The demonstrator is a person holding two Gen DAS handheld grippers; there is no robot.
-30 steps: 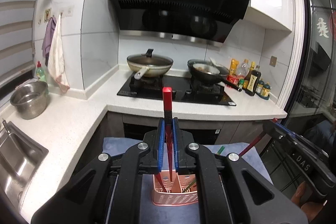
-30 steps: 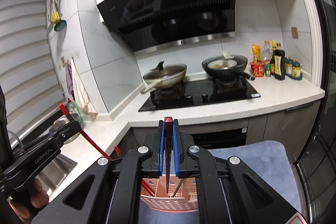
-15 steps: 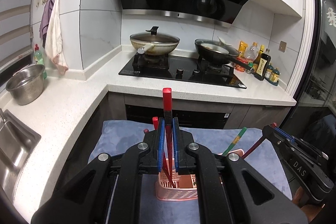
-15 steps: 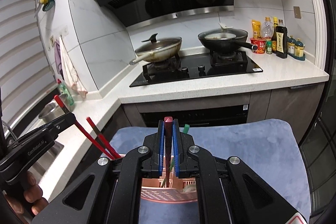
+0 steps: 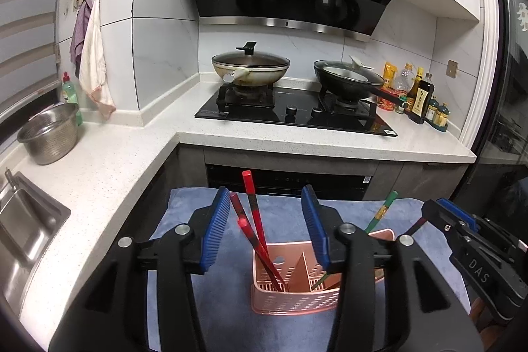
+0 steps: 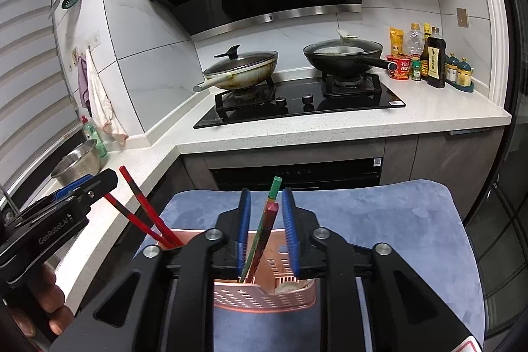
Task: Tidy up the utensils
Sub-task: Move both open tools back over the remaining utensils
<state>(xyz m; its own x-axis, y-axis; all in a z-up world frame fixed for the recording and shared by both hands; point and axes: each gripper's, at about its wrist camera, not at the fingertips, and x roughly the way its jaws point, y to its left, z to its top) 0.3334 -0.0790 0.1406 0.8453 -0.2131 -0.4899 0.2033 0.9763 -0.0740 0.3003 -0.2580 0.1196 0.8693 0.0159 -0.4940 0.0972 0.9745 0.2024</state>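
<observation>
Pink perforated plastic utensil caddy (image 5: 293, 296) is seen standing on a blue plush cloth (image 5: 280, 213), just below both grippers.

Left wrist view: three red chopsticks (image 5: 255, 223) are stood in the caddy's left compartment, tips down, long axes tilted up and to the left, crossing one another. A central divider is visible inside. In the right compartment a green chopstick (image 5: 382, 211) is partly hidden by the right-hand pad; it leans up and to the right. The left gripper (image 5: 267, 226) is spread wide, blue ribbed pads (image 5: 217, 226) well apart from the red sticks, nothing held.

Right wrist view: the green chopstick (image 6: 269, 210) and a dark red chopstick (image 6: 265, 236) beside it are shown in full, nearly upright, leaning slightly right, lower ends in the caddy (image 6: 264, 296). The right gripper (image 6: 265, 230) is parted; a gap is seen between each pad and the sticks. A pale rounded item lies in the compartment to the right; it cannot be identified. Only here are bare fingers (image 6: 49, 296) seen on the left gripper's handle.

Beyond: white speckled countertop (image 5: 99, 160), black gas hob (image 6: 297, 104), steel colander (image 5: 49, 134).
</observation>
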